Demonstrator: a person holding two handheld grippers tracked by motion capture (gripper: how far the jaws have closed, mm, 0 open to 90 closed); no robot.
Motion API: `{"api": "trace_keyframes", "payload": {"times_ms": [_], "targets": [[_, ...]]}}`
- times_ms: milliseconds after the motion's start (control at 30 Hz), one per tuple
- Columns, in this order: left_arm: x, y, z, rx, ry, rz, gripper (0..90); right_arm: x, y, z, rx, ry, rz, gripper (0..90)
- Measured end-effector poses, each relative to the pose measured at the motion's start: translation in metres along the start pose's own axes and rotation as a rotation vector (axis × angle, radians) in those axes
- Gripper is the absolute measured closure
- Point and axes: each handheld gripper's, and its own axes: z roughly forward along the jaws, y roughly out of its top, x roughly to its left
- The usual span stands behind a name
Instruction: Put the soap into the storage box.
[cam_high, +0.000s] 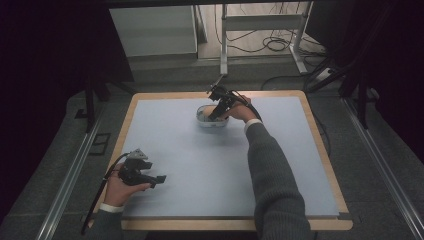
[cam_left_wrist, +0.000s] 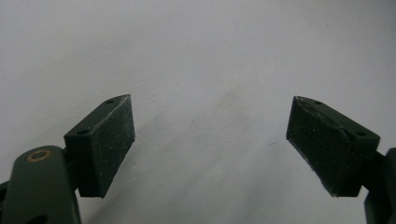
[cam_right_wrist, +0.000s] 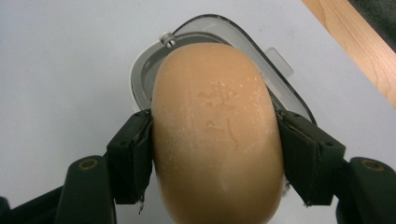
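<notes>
High view: the blue-grey mat (cam_high: 210, 165) lies bare around the white oval plastic dish (cam_high: 211, 121) near its far wooden edge. Clamped on the tan rounded soap bar (cam_right_wrist: 217, 135), the right gripper (cam_high: 216, 111) holds it over that dish; the left gripper (cam_high: 159, 179) rests gaping, empty.

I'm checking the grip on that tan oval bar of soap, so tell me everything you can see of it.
The tan oval bar of soap looks smooth and waxy, rounded at its ends, with a faint embossed mark on its top face and small pale flecks. The right gripper clamps it across its width, one black pad pressed on each long side. It hangs above the white and clear soap dish, which stands toward the far side of the pale blue mat. Whether it touches the dish is unclear.
</notes>
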Motion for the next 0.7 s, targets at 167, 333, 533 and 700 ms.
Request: {"api": "trace_keyframes", "payload": {"times_ms": [167, 333, 533, 700], "targets": [[0.001, 0.0, 0.0, 0.003, 0.005, 0.0, 15.5, 0.001, 0.004, 0.006, -0.004, 0.007, -0.003, 31.9], [0.001, 0.0, 0.0, 0.007, 0.007, 0.0, 15.6, 0.001, 0.005, 0.01, -0.026, 0.011, 0.011, 30.5], [0.001, -0.001, 0.0, 0.007, 0.007, 0.001, 15.6, 0.0, 0.005, 0.001, -0.064, 0.006, 0.049, 26.5], [0.0, 0.0, 0.0, 0.006, 0.007, 0.003, 15.6, 0.001, 0.0, -0.007, -0.084, 0.007, 0.067, 26.0]]}}
